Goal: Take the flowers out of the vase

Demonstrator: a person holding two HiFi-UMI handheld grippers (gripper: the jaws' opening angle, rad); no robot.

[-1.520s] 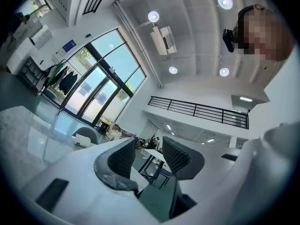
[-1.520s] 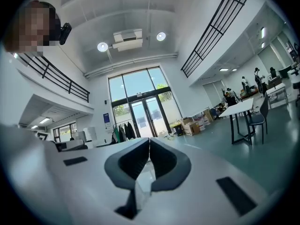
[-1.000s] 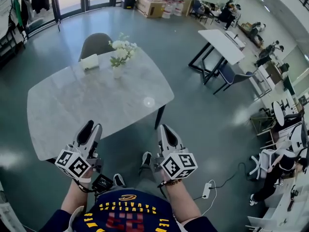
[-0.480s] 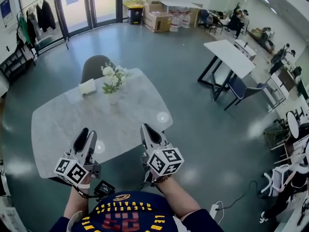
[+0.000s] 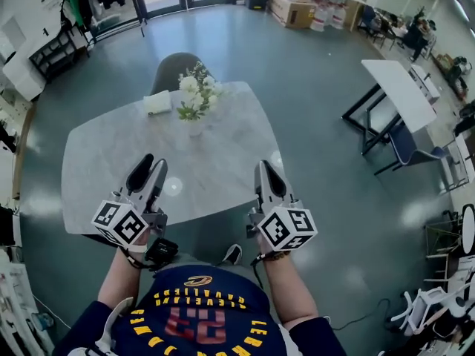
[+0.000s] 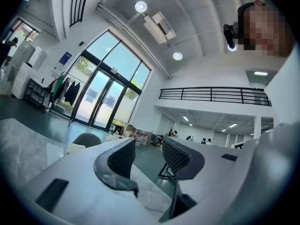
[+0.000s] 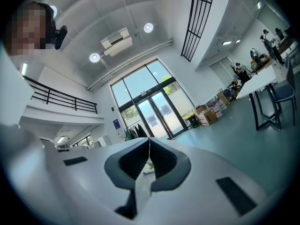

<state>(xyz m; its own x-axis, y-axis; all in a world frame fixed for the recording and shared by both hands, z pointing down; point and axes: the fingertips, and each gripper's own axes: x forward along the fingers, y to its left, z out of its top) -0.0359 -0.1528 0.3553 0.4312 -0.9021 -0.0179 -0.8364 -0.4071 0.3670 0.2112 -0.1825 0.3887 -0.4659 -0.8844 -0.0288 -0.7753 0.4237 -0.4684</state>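
Note:
White flowers with green leaves stand upright in a small pale vase on the far side of a marble table. Both grippers are held level over the table's near edge, well short of the vase. My left gripper points toward the vase with its jaws apart and nothing between them; in the left gripper view this gripper shows a clear gap. My right gripper is shut and empty, and in the right gripper view its tips meet.
A white box lies left of the vase. A grey chair stands behind the table. A white desk with a blue chair is at the right. Cardboard boxes sit by the far wall.
The person has walked up to the table. Both grippers have moved forward from short of it to over its near edge. The vase now appears closer.

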